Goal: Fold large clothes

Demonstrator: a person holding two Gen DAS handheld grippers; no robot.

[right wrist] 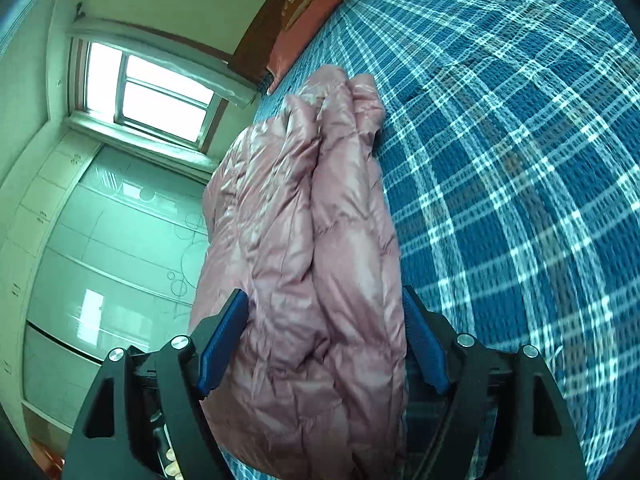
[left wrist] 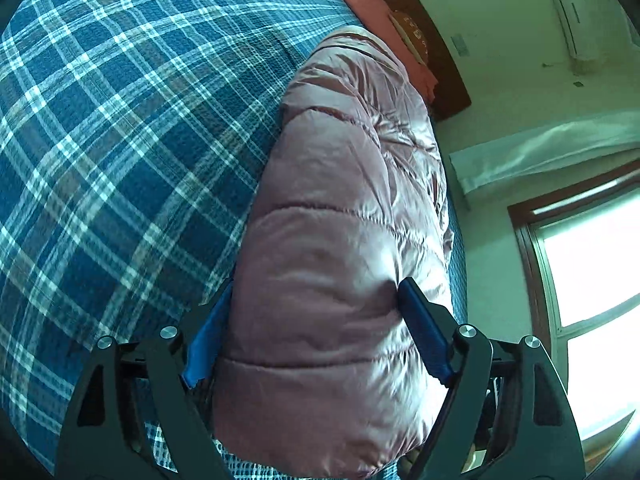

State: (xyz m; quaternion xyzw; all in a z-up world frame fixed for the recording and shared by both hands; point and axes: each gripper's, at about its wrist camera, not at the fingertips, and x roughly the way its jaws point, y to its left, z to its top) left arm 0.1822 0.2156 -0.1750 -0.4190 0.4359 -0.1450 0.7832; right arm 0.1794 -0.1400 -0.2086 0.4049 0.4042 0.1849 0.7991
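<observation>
1. Straddling the folded pink puffer jacket (left wrist: 340,240) with both tongs, you are keeping it bundled, I judge.
2. Left tongs (left wrist: 316,332) and right tongs (right wrist: 324,340) are standing wide; whether their pads are pressing, I cannot tell.
3. Jacket is lying on the plaid bed (left wrist: 120,140), near its edge, beside a window (right wrist: 160,96) and wardrobe (right wrist: 100,240).

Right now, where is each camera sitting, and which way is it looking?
Left wrist view: sits on the left gripper, looking along its blue fingers at the pink puffy jacket on the plaid bedspread; window to the right.
Right wrist view: sits on the right gripper, looking over the jacket; window and wardrobe to the left.
Both share the jacket, bedspread, pillow and headboard.
</observation>
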